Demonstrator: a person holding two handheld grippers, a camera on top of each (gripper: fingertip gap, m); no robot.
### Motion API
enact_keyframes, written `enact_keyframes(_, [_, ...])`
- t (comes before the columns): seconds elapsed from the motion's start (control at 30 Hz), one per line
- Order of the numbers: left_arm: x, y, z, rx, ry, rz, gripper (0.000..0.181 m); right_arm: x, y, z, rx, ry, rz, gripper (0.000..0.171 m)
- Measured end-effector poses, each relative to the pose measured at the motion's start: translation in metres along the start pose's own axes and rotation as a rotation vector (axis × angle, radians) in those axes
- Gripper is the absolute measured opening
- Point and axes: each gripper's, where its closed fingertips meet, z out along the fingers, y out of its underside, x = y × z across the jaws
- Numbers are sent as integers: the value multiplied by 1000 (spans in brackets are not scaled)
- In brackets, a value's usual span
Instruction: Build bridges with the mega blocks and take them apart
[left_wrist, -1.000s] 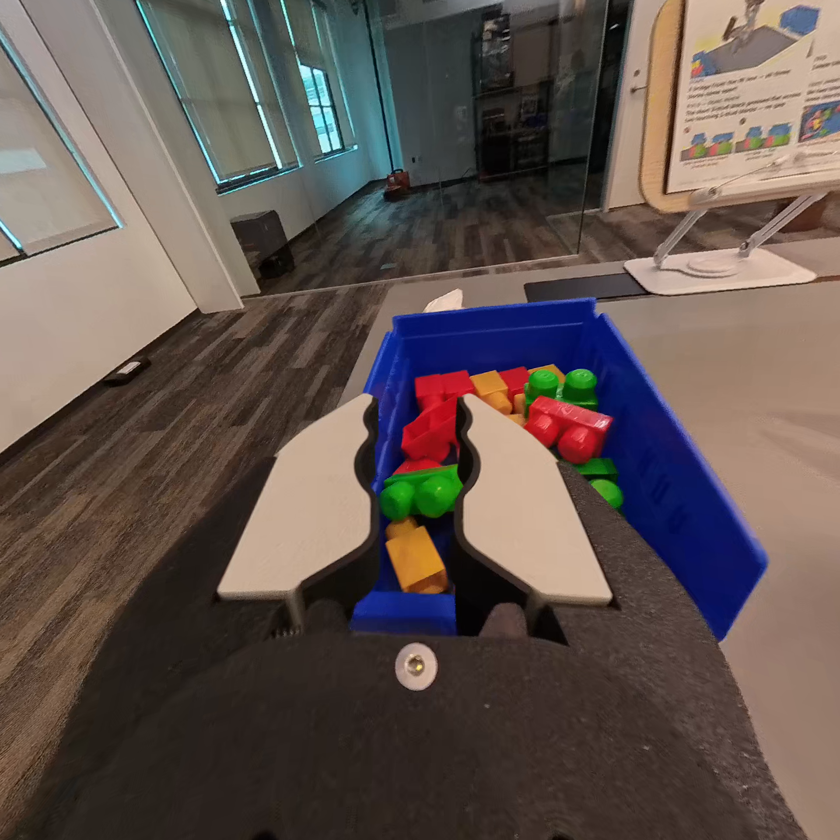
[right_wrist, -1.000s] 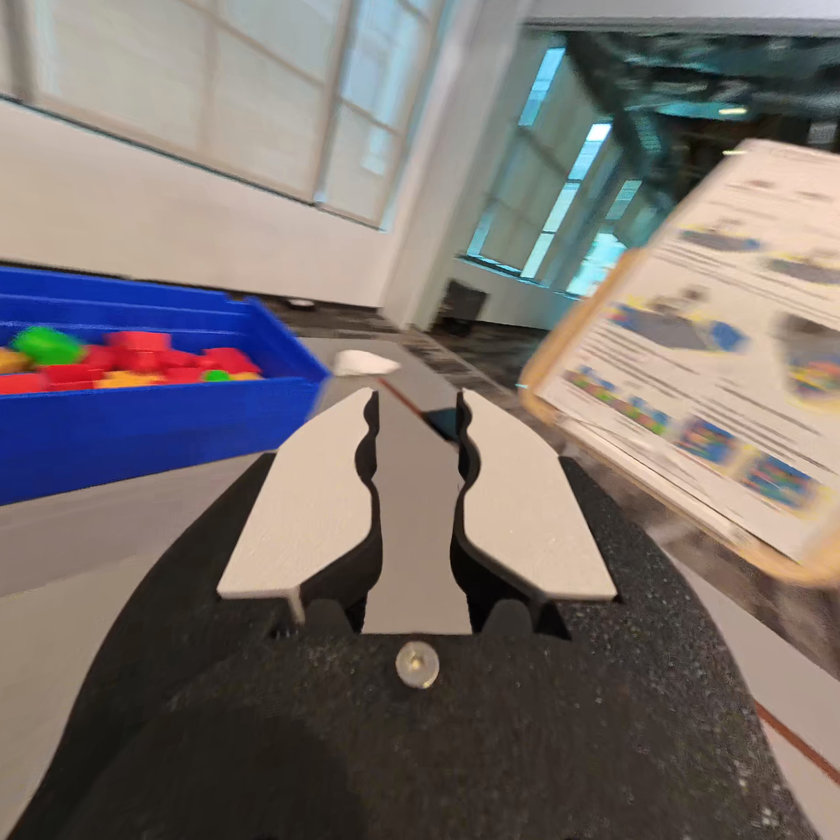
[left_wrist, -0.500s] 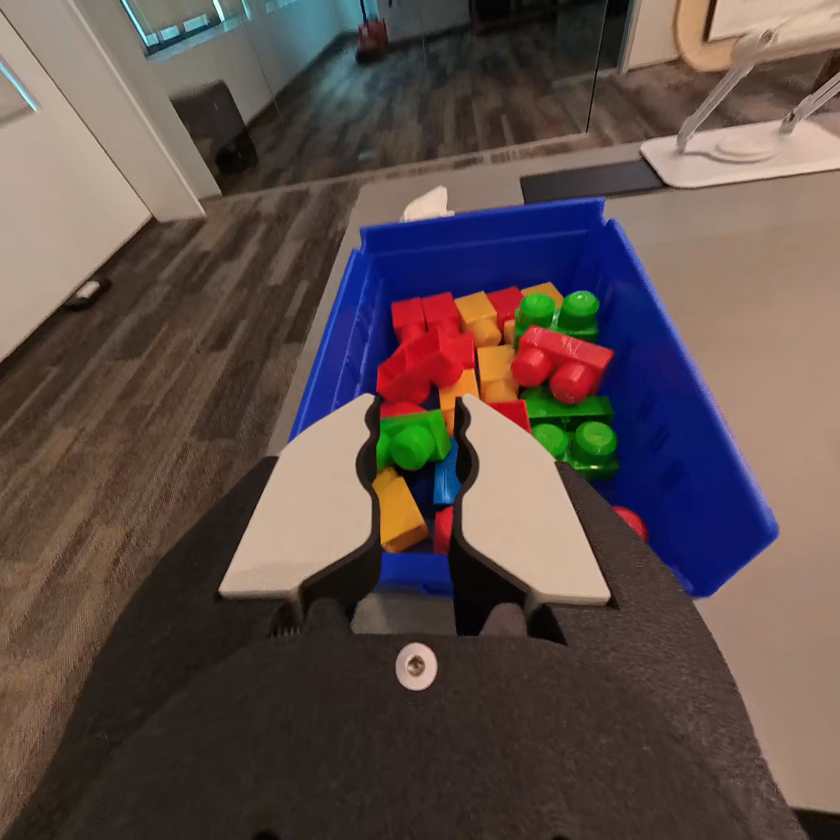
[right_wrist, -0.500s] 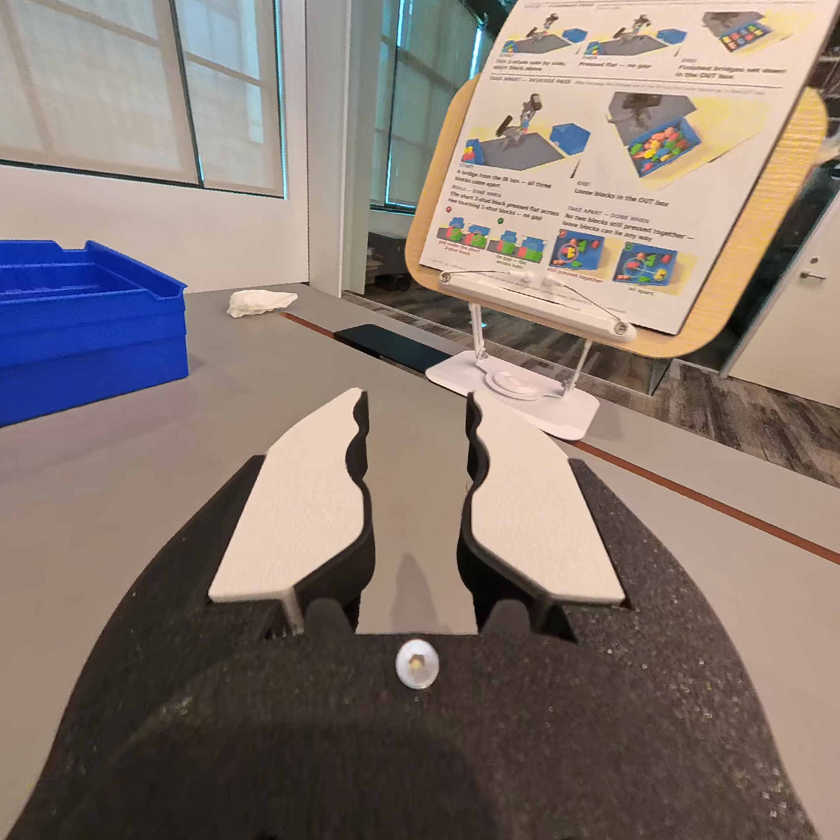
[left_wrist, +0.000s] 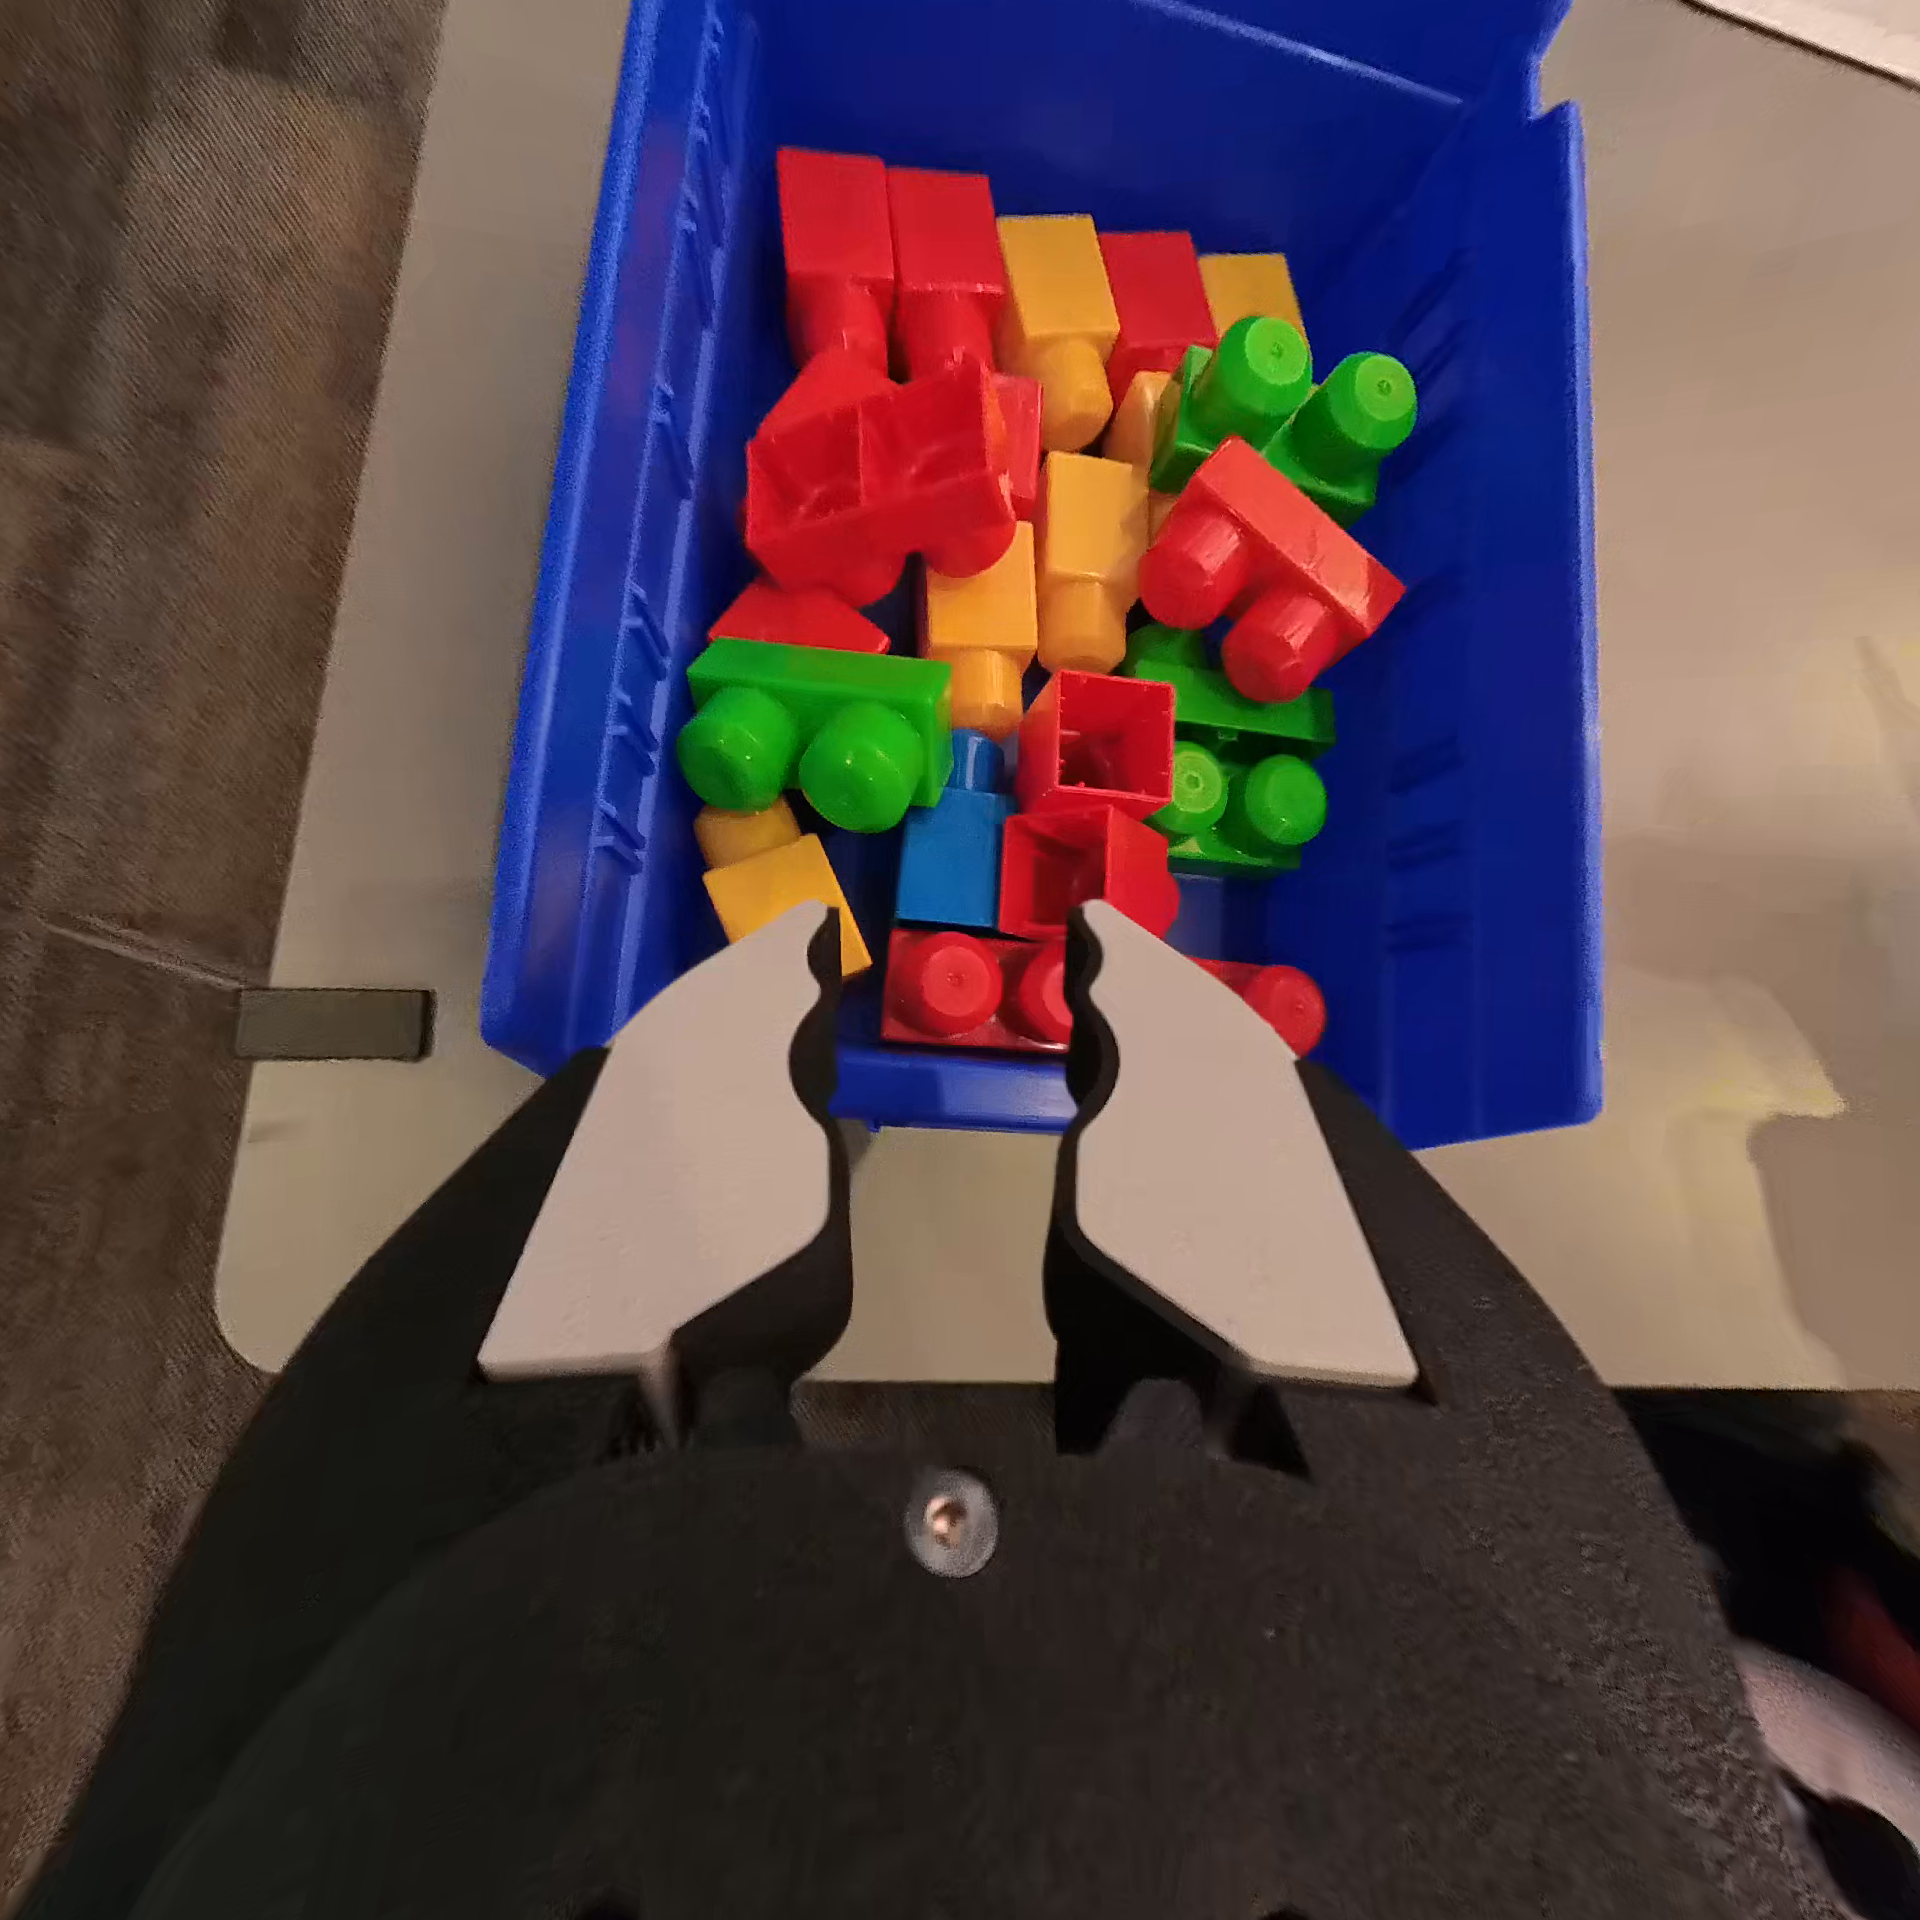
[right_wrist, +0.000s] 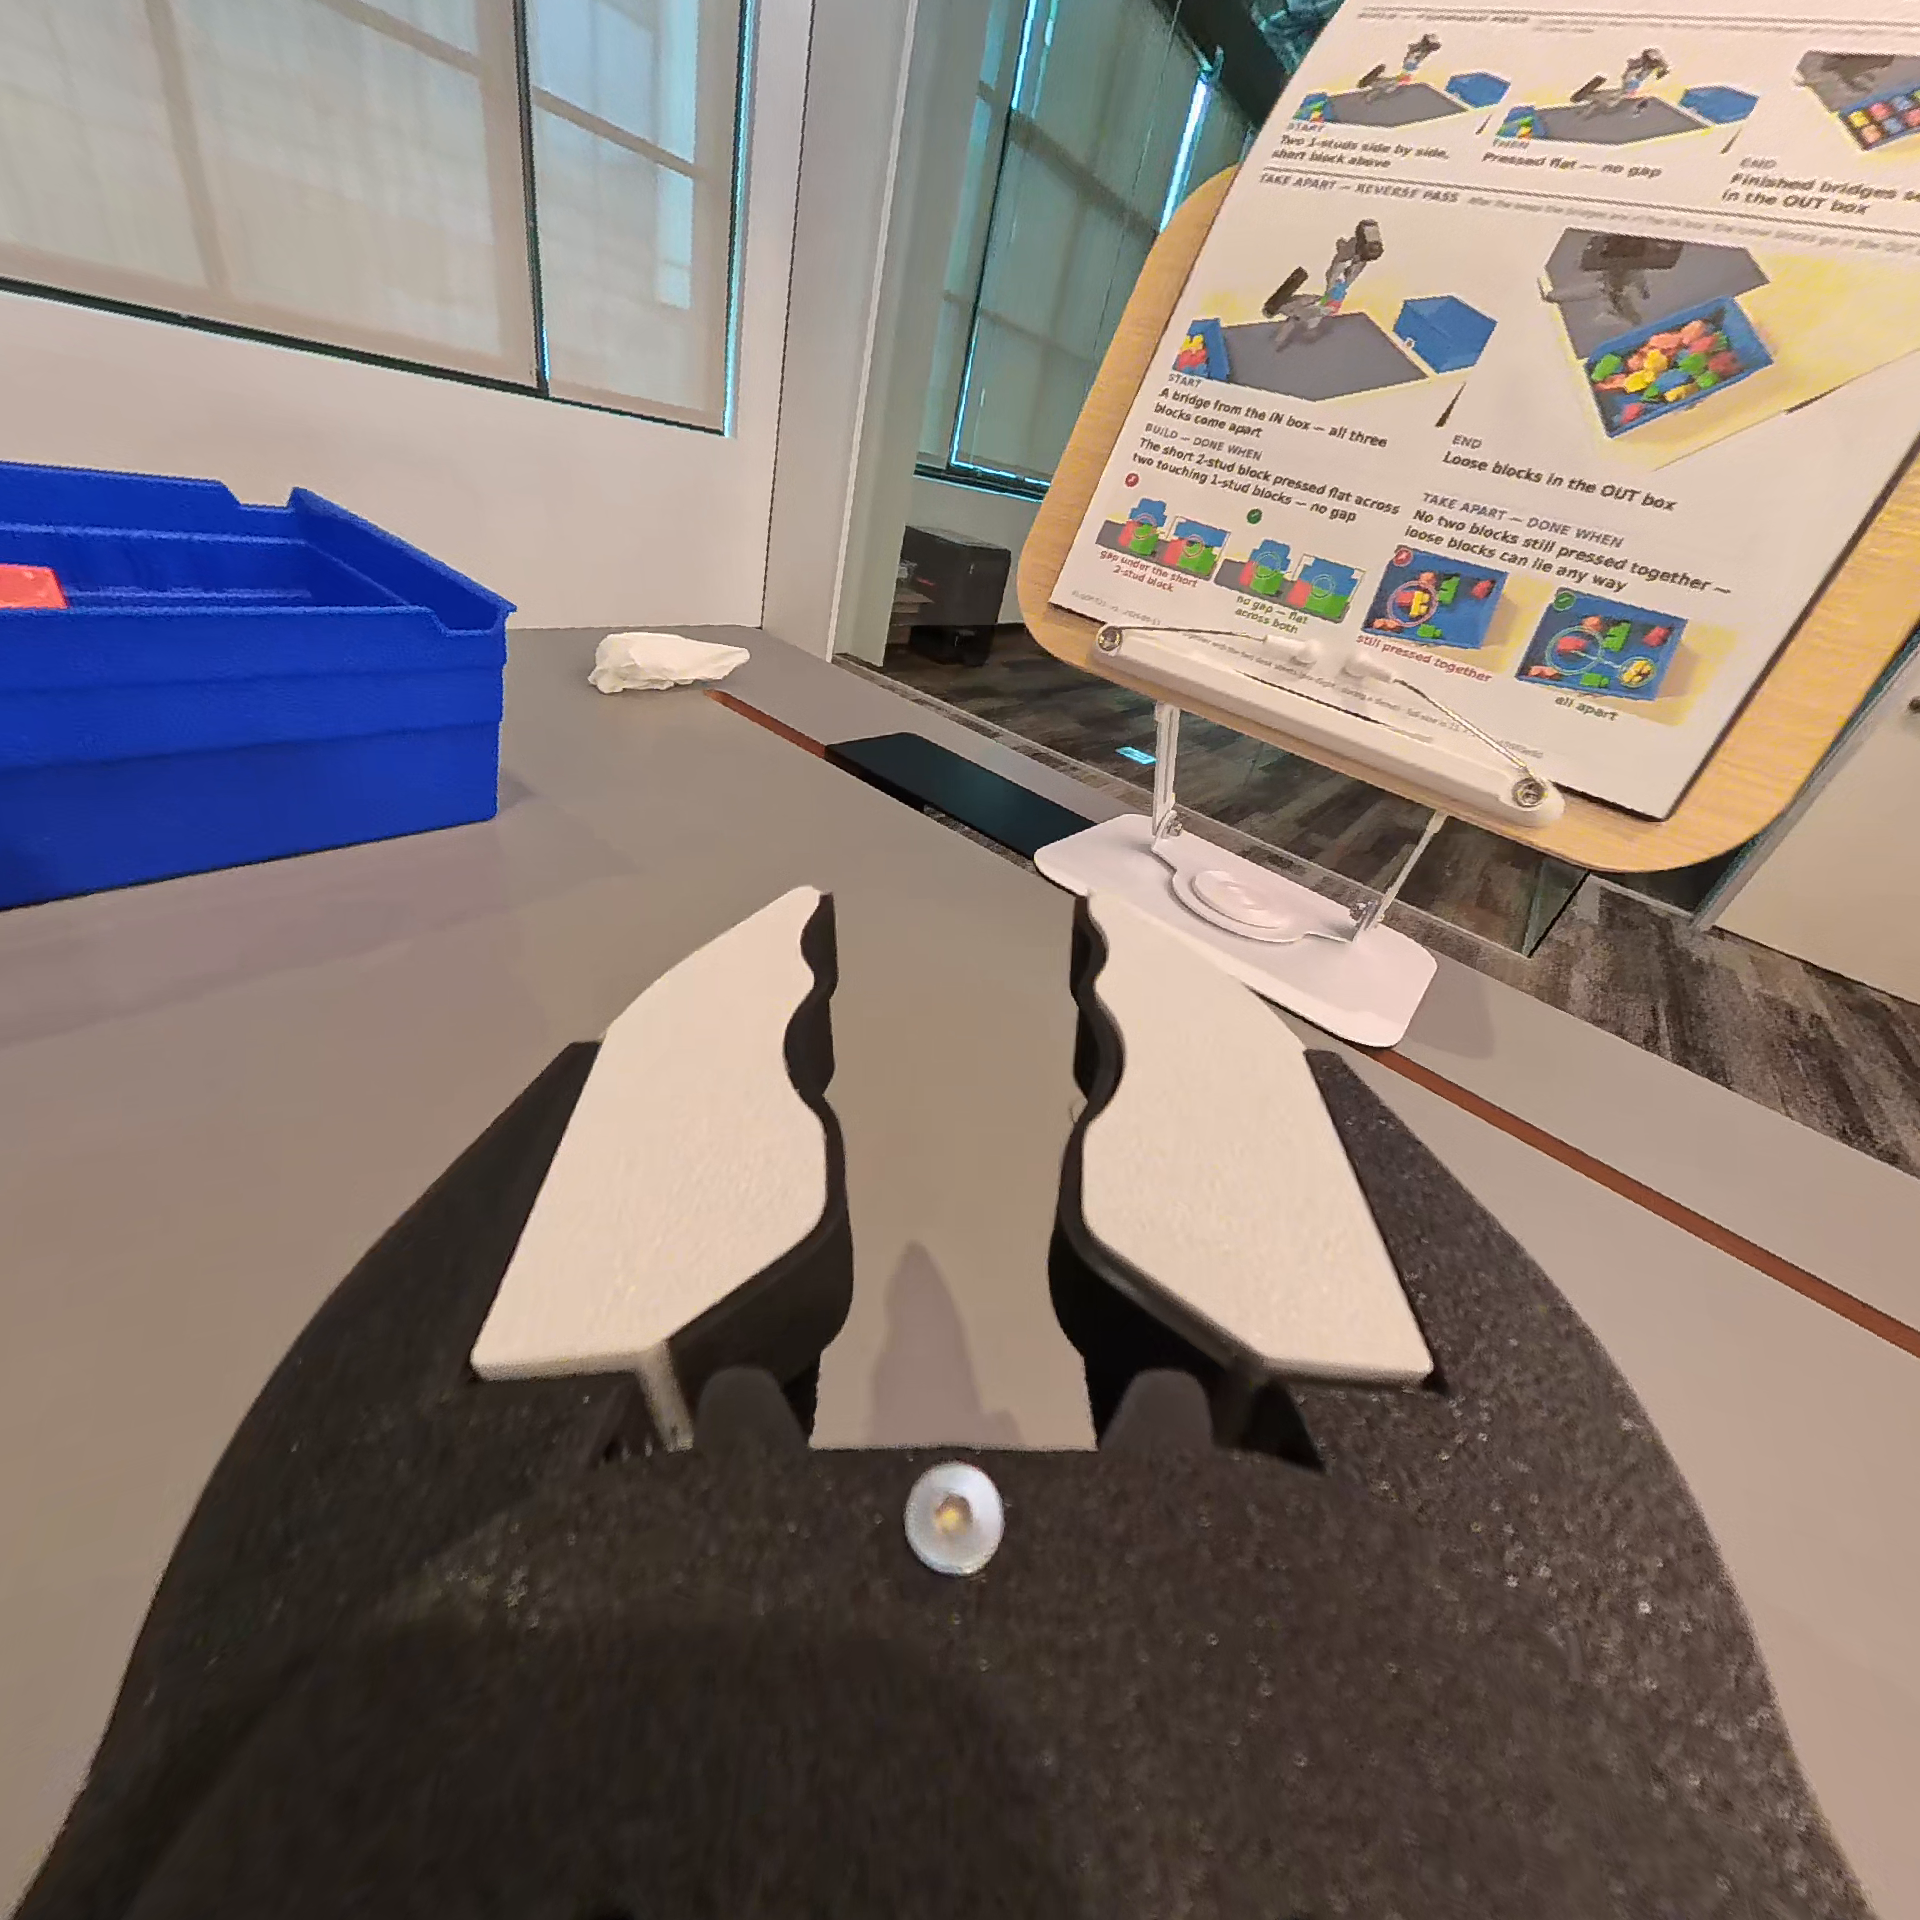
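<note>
Left gripper now tipped down over the bin; right gripper settled.
Left view went from oblique to near top-down, tips above the blue bin's near rim. Right swung off the bin toward the instruction board; blur gone.

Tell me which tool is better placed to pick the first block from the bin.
Left, probably. The left tool is open above the near end of the bin, with a red block showing between its tips. The right tool is open over bare table, off to the bin's side.
</note>
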Motion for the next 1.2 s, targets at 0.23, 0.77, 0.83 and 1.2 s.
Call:
enact_keyframes(0.23, [-8, 1, 0, -154, -59, -25, 34, 1, -3, -3, 32, -3, 23, 43])
enact_keyframes(0.77, [-25, 21, 34, -388, -214, -95, 33, 4, -18, -12, 126, -7, 54, 42])
enact_keyframes(0.83, [-25, 23, 41, -383, -215, -110, 34, 6, -18, -13, 134, -7, 71, 42])
enact_keyframes(1.2, [-29, 26, 60, -420, -209, -139, 32, 9, -23, -16, 155, -2, 78, 42])
